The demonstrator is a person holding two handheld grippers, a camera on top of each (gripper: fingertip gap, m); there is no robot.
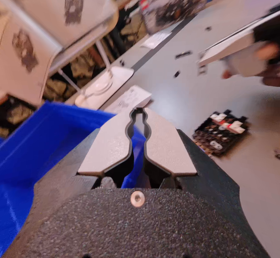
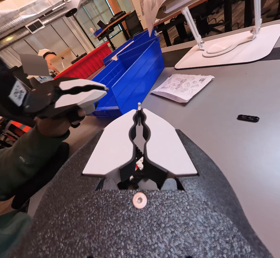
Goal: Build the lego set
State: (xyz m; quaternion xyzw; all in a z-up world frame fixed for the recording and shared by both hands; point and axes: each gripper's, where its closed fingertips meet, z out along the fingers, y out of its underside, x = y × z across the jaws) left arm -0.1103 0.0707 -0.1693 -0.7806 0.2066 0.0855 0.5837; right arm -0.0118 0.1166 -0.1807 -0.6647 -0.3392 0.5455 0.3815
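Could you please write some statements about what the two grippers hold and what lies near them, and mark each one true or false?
1. The right gripper is shut on a thin grey pin. True.
2. The left gripper holds a large white brick. False: it pinches only a small black piece at its tips.
3. Blue bins stand on the grey table. True.
4. The flat black piece lies inside a bin. False: it lies on the bare table.
5. A paper bag with drawings lies near the white stand. True.
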